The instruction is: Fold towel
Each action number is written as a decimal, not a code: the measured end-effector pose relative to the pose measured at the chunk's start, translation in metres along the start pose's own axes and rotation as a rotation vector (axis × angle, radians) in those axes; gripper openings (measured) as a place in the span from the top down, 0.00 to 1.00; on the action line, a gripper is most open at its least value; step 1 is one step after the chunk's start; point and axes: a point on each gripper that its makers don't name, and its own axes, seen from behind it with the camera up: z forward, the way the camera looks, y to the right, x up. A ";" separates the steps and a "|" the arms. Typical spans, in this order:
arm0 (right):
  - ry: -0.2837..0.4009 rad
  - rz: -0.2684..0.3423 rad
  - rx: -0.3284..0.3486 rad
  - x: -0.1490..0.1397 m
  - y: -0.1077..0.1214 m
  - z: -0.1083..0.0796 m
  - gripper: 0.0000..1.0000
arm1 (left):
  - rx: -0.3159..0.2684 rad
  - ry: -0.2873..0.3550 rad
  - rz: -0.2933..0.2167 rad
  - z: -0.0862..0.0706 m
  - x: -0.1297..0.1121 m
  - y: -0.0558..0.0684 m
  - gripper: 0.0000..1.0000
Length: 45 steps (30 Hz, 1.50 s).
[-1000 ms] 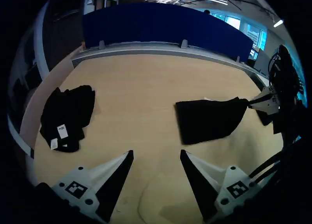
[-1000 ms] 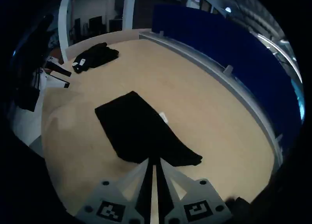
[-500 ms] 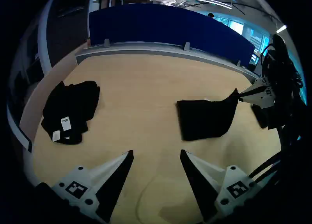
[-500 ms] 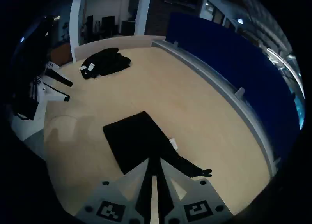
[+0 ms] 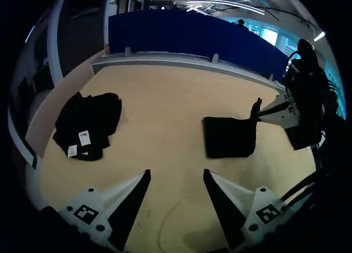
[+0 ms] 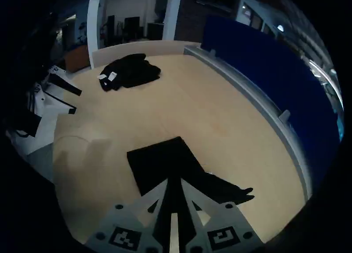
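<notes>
pinched a raised flap of the black towel [image 5: 229, 136], toward the right edge of the desk [image 5: 167, 99], in the pressed-together right gripper [image 6: 173, 185], hovered the spread, empty left gripper [image 5: 176, 171] by the near edge, mid-fold, and likely needed next to carry that flap across and let go.

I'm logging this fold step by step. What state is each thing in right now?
towel: flat on the table, one edge lifted.
right gripper: shut on the towel's edge.
left gripper: open, holding nothing.
cloth pile: crumpled, lying apart from the towel.
</notes>
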 end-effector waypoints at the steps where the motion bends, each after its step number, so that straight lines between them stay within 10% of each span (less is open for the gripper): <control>1: -0.002 -0.009 0.008 0.003 -0.004 0.004 0.95 | 0.002 0.004 -0.004 -0.003 0.000 -0.001 0.12; 17: -0.071 0.016 0.139 0.003 -0.080 0.093 0.95 | 0.041 0.013 -0.067 -0.026 -0.022 -0.016 0.12; 26: -0.080 0.007 0.145 -0.002 -0.084 0.088 0.83 | 0.047 0.013 -0.073 -0.025 -0.025 -0.019 0.12; 37: -0.058 0.024 0.131 -0.001 -0.076 0.075 0.44 | 0.046 0.017 -0.071 -0.026 -0.021 -0.012 0.12; 45: -0.056 0.042 0.107 -0.010 -0.071 0.065 0.41 | 0.043 0.021 -0.068 -0.027 -0.019 -0.007 0.12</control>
